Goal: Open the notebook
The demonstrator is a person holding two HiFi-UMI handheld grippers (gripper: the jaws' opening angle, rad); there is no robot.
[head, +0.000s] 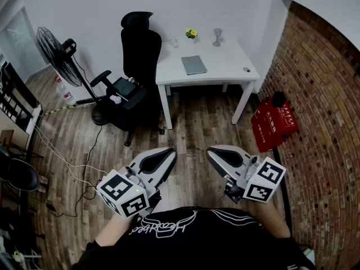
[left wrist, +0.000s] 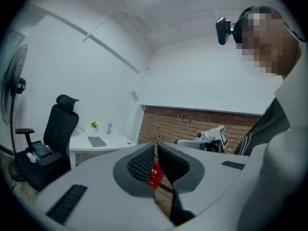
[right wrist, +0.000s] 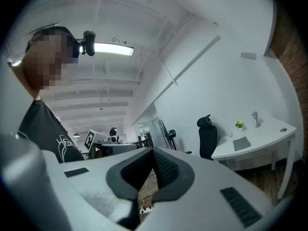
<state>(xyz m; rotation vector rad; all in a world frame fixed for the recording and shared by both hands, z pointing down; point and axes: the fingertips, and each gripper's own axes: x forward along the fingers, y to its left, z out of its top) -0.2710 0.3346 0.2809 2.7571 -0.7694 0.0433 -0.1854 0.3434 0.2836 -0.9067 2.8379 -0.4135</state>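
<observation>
The closed grey notebook (head: pixel 194 64) lies flat on the white table (head: pixel 228 66) across the room. It also shows small in the left gripper view as the notebook (left wrist: pixel 96 141) and in the right gripper view as the notebook (right wrist: pixel 241 143). My left gripper (head: pixel 167 151) and right gripper (head: pixel 213 151) hang side by side over the wooden floor close to my body, well short of the table. The left gripper (left wrist: pixel 156 146) has its jaws together with nothing in them. The right gripper (right wrist: pixel 153 150) also has its tips meeting and holds nothing.
A black office chair (head: pixel 138 58) stands at the table's left end, with a standing fan (head: pixel 61 58) further left. Red packages (head: pixel 274 122) lean by the brick wall (head: pixel 329 128) on the right. A small yellow flower (head: pixel 192 34) and a glass (head: pixel 217 36) sit at the table's back. Cables (head: pixel 62 156) trail on the floor.
</observation>
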